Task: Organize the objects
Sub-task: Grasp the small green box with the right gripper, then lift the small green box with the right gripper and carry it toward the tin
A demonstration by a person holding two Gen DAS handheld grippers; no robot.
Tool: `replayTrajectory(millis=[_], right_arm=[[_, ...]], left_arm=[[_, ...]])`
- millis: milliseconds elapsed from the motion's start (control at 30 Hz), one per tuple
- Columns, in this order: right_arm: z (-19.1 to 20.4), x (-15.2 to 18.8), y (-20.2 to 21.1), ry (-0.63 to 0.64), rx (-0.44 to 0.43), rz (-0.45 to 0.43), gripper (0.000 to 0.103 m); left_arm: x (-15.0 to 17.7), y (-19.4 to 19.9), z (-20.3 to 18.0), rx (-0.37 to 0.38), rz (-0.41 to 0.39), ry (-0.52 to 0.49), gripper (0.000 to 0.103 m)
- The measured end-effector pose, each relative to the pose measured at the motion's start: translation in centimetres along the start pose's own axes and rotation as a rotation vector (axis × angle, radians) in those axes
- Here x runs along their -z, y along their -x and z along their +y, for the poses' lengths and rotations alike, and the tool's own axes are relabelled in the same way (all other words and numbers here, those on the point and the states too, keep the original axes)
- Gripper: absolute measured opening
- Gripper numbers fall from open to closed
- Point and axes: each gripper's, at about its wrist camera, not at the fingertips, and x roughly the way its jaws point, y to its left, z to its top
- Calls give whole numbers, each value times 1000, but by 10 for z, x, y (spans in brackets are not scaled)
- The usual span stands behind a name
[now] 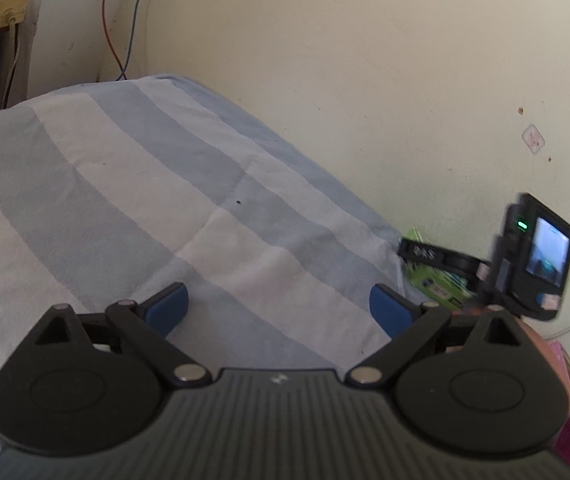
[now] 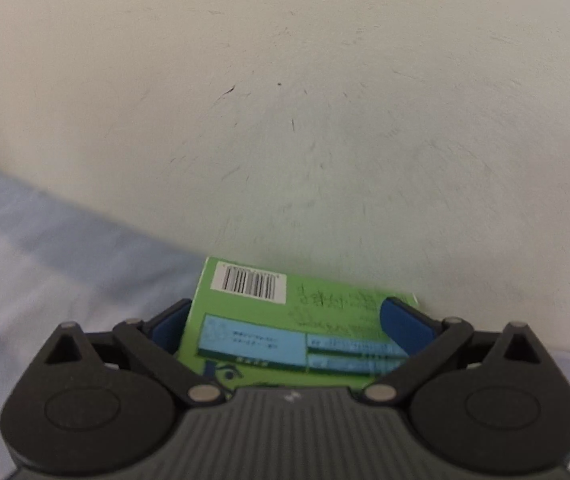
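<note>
Bedding comes first: a striped sheet (image 1: 157, 200) in pale blue and white covers the mattress, which runs up against a cream wall (image 1: 365, 80). Box (image 2: 285, 320) is the thing to organize, a flat green carton with a barcode label and a light blue panel; it sits in the gap at the foot of the wall, just beside the edge of the sheet, its printed face turned up toward the right wrist camera. The right gripper (image 2: 289, 326) reaches toward the wall with its blue pads spread to either side of the box; the left pad lies just beside one edge and the right pad overlaps the face near the other edge, but motion blur hides whether either pad presses on cardboard, so a grip cannot be confirmed. The left gripper (image 1: 279, 308) hangs over the sheet, well away from the wall-side gap, jaws wide and holding nothing. Judging by its look, the box is thin printed cardboard: probably light, stiff along its edges, and slick on its glossy face, with walls that could dent under a hard squeeze. The sensible hold seems to be across the two narrow side edges near the middle, closing gently, since the wall behind leaves little room.
</note>
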Motion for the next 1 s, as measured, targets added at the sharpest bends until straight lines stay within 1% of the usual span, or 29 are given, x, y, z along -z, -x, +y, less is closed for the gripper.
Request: replayTrajectory(millis=[133,167,200,233,267,300,333,367,400,433,500,567,600,667,733,800,833,867,900,967,1000], right_arm=[[-8,35,40,69,-60,-10,100],[-12,46,51,68,-79,-7,100],[-22,56,60,10,-139,22,87],[-40,67,67,-109,-234,69,85],[-45,73,77,-112,-249,69,79],[-46,79,88,-73,-271,51,67],[-51,82,93,-75,-318,16,71],[-54,81,98,-94,-344,-10,76],[-66,83,104,-116,-332,-38,87],[-69,79,104,-136,-309,-75,90],[-74,63,95,-169,-311,-139,90],[-82,54,91,-242,-295,-177,94],[-86,49,84,-279,-288,-185,98],[-98,38,65,-337,-282,-176,102],[-103,23,38,-361,-282,-127,103],[-106,13,15,-386,-235,-80,102],[-109,9,3,-422,-250,-56,102],[-112,5,-9,-457,-292,-27,102],[-114,1,-19,-482,-327,-3,98],[-108,-5,-35,-482,-370,57,90],[-101,-8,-42,-453,-364,94,87]], left_arm=[[1,-2,-1,5,6,-22,99],[1,-2,-2,7,8,-27,99],[2,-2,-2,9,10,-34,99],[2,-3,-3,11,12,-42,99],[4,-2,-5,13,14,-50,99],[5,-2,-7,16,17,-58,99],[6,-2,-8,23,19,-61,99],[7,-3,-8,30,21,-62,99],[8,-3,-8,31,20,-65,99],[10,-4,-10,23,16,-80,99],[12,-5,-14,6,13,-114,99],[14,-4,-18,-1,11,-130,99],[14,-5,-18,-2,11,-134,99],[13,-7,-18,0,12,-130,99],[14,-6,-19,4,14,-131,99],[14,-5,-19,9,17,-132,99],[14,-4,-19,12,19,-130,99],[14,-3,-19,14,20,-126,99],[14,-3,-19,17,22,-122,99],[14,-3,-18,29,26,-112,99],[14,-3,-18,33,29,-108,99]])
